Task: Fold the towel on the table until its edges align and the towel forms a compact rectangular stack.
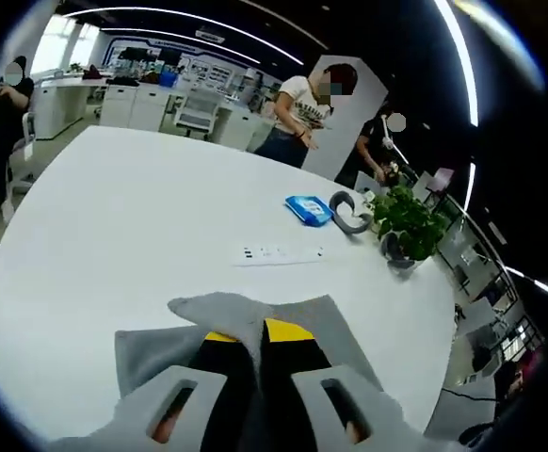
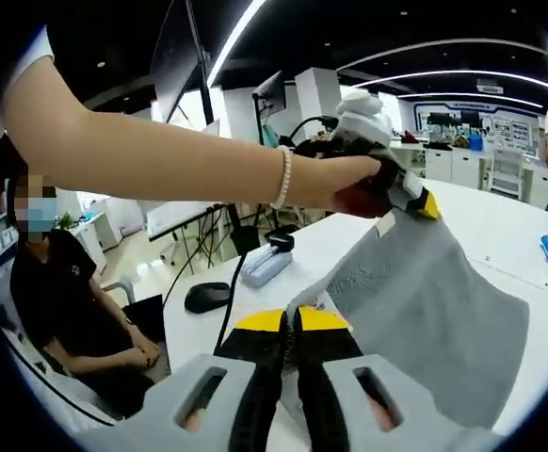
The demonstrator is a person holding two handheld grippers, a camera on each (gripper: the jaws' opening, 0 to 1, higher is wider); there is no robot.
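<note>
The grey towel (image 1: 255, 315) lies bunched on the white table (image 1: 142, 217) just ahead of my left gripper (image 1: 254, 332), whose yellow-tipped jaws are shut on a raised fold of it. In the right gripper view the towel (image 2: 434, 311) hangs stretched and lifted between both grippers. My right gripper (image 2: 291, 321) is shut on its near edge. Up and to the right, a person's hand holds the left gripper (image 2: 423, 207), which pinches the towel's far corner.
A blue packet (image 1: 309, 209), a grey curved object (image 1: 349, 215), a potted plant (image 1: 408, 226) and a white power strip (image 1: 279, 253) sit toward the far table edge. A black mouse (image 2: 208, 297) and a white device (image 2: 266, 264) lie near the seated person (image 2: 76, 301).
</note>
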